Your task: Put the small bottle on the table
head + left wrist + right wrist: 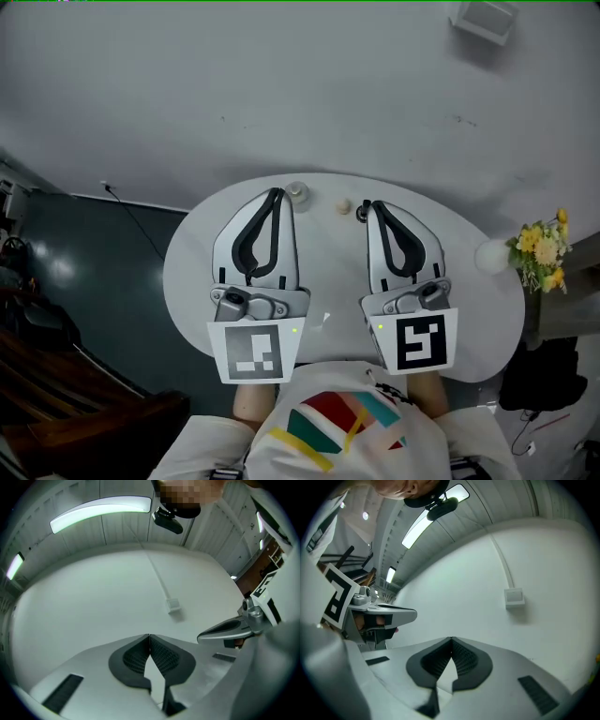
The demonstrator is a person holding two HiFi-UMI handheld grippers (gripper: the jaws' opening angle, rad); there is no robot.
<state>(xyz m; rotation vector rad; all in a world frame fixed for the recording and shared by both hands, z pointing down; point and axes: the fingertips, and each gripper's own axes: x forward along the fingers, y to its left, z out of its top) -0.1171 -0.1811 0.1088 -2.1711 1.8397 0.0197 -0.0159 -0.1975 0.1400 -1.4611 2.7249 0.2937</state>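
In the head view both grippers are held over the round white table, side by side, with their tips toward the wall. My left gripper is shut with nothing between its pads. My right gripper is shut and empty too. Both gripper views look at the bare wall, where the left gripper's and the right gripper's pads meet. Three small items sit at the table's far edge: a pale round one, a tiny beige one and a dark one. I cannot tell which is the small bottle.
A white round vase with yellow flowers stands at the table's right edge. A white box is mounted on the wall with a cable run. A dark floor and a cord lie to the left. The person's shirt is at the near edge.
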